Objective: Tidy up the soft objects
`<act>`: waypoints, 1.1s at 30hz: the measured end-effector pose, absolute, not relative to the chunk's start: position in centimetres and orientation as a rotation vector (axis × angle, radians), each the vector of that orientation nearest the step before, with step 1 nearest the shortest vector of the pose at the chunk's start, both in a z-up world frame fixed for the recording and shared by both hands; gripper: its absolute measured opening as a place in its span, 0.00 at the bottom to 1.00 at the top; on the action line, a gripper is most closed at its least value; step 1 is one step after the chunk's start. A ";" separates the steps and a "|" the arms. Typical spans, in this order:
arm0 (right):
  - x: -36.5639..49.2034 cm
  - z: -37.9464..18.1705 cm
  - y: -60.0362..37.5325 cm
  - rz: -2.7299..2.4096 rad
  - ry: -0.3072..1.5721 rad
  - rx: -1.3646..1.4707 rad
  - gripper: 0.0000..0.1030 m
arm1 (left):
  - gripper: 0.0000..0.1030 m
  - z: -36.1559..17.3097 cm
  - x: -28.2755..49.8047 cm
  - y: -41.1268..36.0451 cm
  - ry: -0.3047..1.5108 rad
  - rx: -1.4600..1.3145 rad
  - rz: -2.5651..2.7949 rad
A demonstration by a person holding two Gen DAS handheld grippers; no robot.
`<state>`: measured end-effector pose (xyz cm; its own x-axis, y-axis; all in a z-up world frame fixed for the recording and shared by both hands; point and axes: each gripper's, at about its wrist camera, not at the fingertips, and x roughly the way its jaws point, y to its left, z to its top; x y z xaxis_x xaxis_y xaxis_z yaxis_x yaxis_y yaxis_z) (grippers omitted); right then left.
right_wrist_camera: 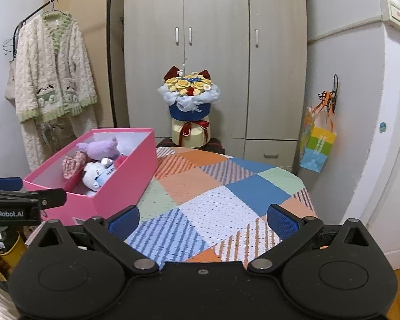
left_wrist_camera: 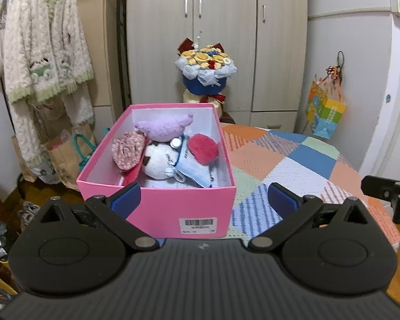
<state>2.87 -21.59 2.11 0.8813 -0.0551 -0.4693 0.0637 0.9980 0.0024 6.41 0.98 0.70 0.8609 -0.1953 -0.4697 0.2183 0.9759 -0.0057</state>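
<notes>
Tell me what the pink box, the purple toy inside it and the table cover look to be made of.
Pink box: likely cardboard, matte pink outside, white inside; thin straight walls, crisp folded edges and a barcode sticker. Purple toy: plush fabric, with a fuzzy nap and a soft rounded shape. Table cover: seemingly a knitted or woven textile in coloured patches; rows of small holes and ribbed stripes show, though the fibre itself cannot be told.

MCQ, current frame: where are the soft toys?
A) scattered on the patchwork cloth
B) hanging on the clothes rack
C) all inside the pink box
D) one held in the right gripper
C: the purple plush, the white plush and the red plush all sit inside the pink box, while the patchwork cloth is bare and both the left gripper and the right gripper are open and hold nothing.
</notes>
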 end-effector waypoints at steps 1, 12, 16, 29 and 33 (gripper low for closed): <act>2.9 2.0 -21.6 -0.062 0.493 0.016 1.00 | 1.00 0.6 6.3 0.9 0.482 0.051 -0.205; 2.2 1.6 -21.8 -0.100 0.459 0.010 1.00 | 1.00 -0.2 5.1 1.4 0.424 0.032 -0.179; 1.7 1.6 -21.6 -0.102 0.433 0.001 1.00 | 1.00 -0.3 4.7 1.3 0.408 0.041 -0.181; -0.5 2.5 -20.4 -0.108 0.330 -0.052 1.00 | 1.00 0.0 3.7 1.1 0.406 0.076 -0.197; -0.6 2.4 -20.3 -0.108 0.333 -0.060 1.00 | 1.00 0.0 3.6 1.0 0.415 0.075 -0.221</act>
